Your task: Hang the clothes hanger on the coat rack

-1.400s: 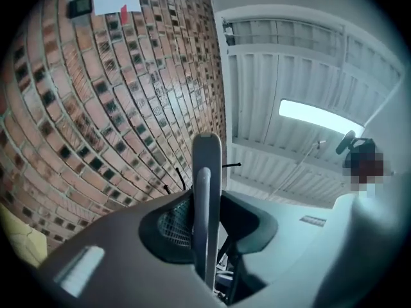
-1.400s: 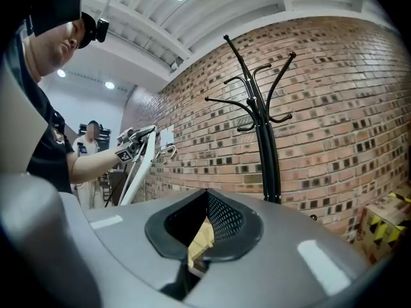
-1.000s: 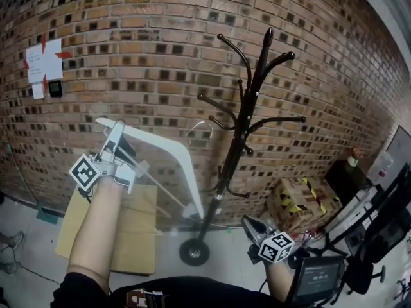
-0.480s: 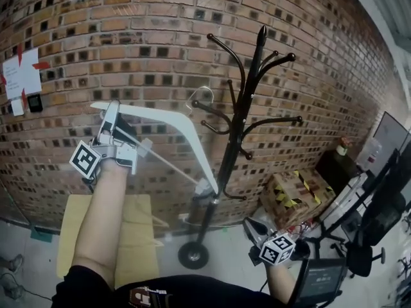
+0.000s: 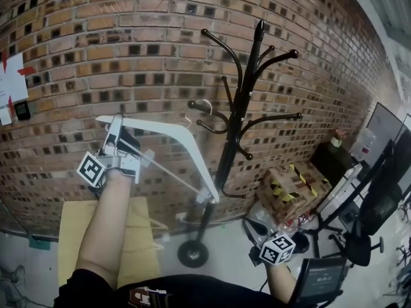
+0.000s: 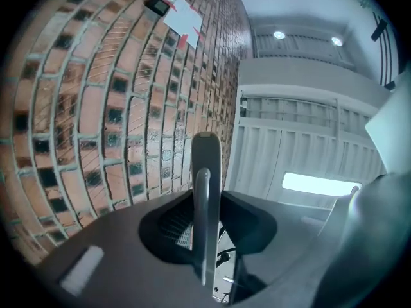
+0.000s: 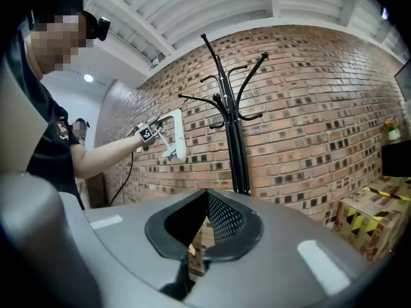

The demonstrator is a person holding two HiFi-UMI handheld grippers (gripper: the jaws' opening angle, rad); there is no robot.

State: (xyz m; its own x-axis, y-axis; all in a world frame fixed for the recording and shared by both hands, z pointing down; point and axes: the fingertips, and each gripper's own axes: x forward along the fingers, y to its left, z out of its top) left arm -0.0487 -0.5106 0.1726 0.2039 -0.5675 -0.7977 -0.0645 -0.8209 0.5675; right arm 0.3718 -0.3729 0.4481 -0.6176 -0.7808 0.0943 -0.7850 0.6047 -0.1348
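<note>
Brick wall (image 5: 128,56) is filling the head view. Coat rack (image 5: 232,140) is standing before it. Clothes hanger (image 5: 160,126) is being held up at the rack's 9 o'clock, hook beside a branch; contact unclear. Left gripper (image 5: 117,126) is clamping the hanger's end. Right gripper (image 5: 252,225) is sitting at 5 o'clock, jaws together, gripping nothing.

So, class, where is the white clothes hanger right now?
The hanger is left of centre in the head view, held at one end by the left gripper, its hook beside the lower arms of the coat rack.
</note>
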